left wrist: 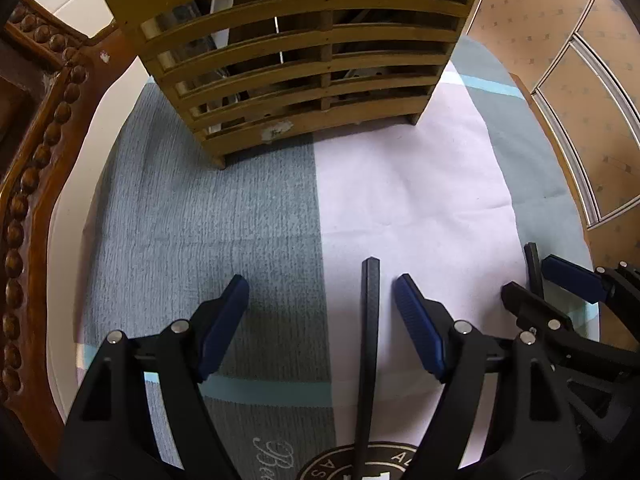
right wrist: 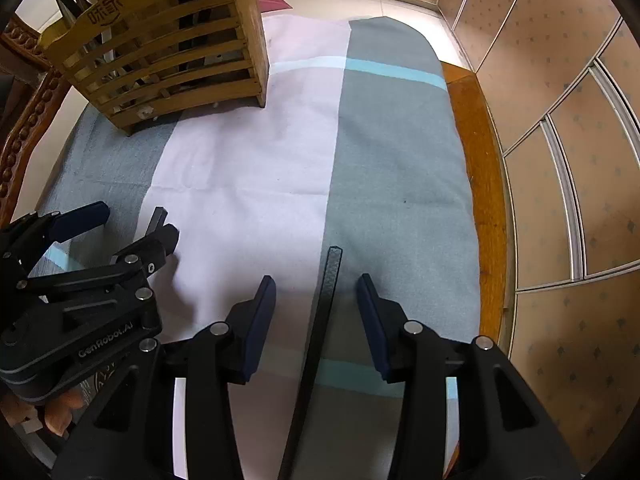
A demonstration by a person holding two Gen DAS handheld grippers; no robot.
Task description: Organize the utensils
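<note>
A slatted wooden utensil holder stands at the far end of a grey and pink cloth, with some utensils dimly visible behind its slats. My left gripper is open over the cloth. A black chopstick lies between its blue pads, close to the right one but apart from it. My right gripper is also open. A second black chopstick lies between its pads with a gap on each side.
A carved dark wooden frame borders the cloth on the left. The orange wooden table edge shows on the right, with patterned panels beyond it. A person's fingers hold the left gripper's body.
</note>
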